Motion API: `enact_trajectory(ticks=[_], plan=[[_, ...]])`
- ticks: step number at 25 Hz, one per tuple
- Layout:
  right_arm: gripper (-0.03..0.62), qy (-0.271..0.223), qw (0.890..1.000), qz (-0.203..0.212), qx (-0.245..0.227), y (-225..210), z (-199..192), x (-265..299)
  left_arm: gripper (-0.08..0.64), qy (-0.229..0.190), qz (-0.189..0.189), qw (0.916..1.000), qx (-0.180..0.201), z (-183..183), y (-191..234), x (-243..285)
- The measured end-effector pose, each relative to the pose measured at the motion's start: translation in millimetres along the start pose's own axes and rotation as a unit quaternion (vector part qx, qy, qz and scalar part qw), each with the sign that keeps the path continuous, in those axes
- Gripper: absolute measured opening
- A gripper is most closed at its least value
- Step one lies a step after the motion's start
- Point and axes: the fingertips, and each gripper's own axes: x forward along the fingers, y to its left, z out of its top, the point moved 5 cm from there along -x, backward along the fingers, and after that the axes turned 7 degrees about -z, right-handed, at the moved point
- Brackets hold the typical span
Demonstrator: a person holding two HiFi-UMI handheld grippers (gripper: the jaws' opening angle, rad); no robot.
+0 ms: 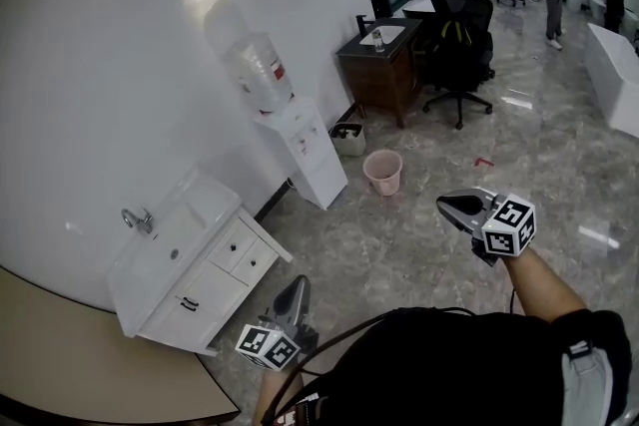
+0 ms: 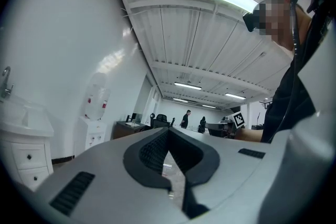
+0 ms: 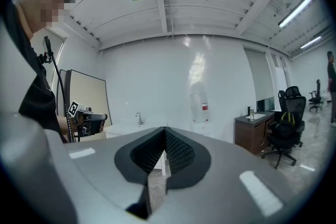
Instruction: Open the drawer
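Left tongs point(image 2: 168, 131) and right tongs point(image 3: 166, 129) closed, empty.

The floor point(image 1: 429, 214) is gleaming like polished stone, throwing back the lights. The wall point(image 1: 120, 35) is showing a smooth, glossy white coat. The cabinet point(image 1: 215, 279) is wearing smooth white paint, and its faucet point(image 1: 138, 219) is glinting as bright metal. The dispenser point(image 1: 305, 145) is looking like white plastic under a clear plastic bottle point(image 1: 260, 70). The desk point(image 1: 384, 65) is showing dark wood, the bucket point(image 1: 382, 172) pink plastic. The left gripper point(image 2: 168, 132) and the right gripper point(image 3: 165, 130) are showing matt grey plastic shells with black ribbed pads point(image 2: 155, 152).
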Motion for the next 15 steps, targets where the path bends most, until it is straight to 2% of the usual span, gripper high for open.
enact_trajectory(ticks=[5,15], plan=[[-0.002,-0.009,0.999,-0.038,0.004,9.9,17.2,39.8,-0.009,0.002,-0.03,0.9995,0.007,30.8,59.2,3.2],[-0.002,-0.004,0.998,-0.064,-0.004,44.9,27.6,121.1,-0.009,0.003,-0.061,0.9982,-0.001,49.1,157.9,-13.7]])
